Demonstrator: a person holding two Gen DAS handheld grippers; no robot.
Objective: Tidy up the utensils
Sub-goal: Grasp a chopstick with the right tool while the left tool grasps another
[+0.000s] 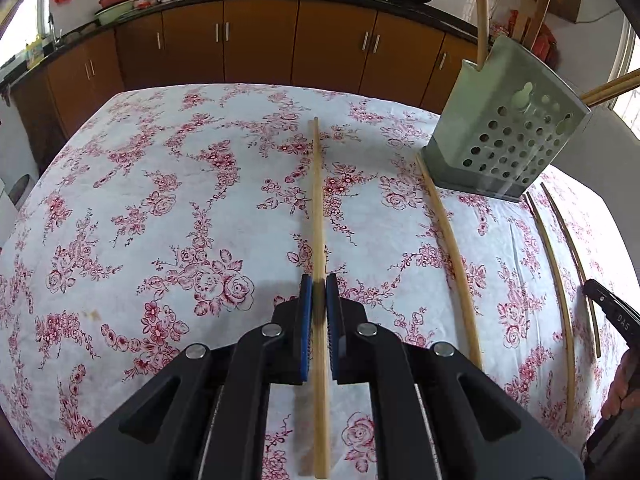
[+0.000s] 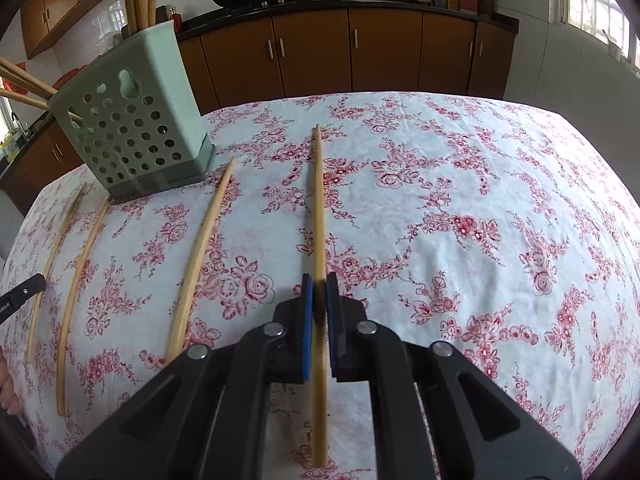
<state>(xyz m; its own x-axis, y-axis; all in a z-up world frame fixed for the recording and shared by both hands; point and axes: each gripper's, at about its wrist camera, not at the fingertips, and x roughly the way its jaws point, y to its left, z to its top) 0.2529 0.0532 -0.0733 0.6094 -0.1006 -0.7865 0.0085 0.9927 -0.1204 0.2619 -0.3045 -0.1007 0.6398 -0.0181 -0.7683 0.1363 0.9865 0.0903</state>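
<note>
Two tongs, each clenched on one chopstick: left tongs (image 1: 319, 294) pinch left stick (image 1: 318, 208), right tongs (image 2: 319, 294) pinch right stick (image 2: 319, 208). Each stick runs lengthwise between pads, tip ahead over bench (image 1: 160, 200), butt trailing behind the jaws. Sticks look light, stiff, smooth, likely to pivot or slip; grip near middle seems safest. Three loose sticks lie between both tongs, one (image 2: 200, 256) beside holder (image 2: 132, 136). Holder upright, sticks already inside.
</note>
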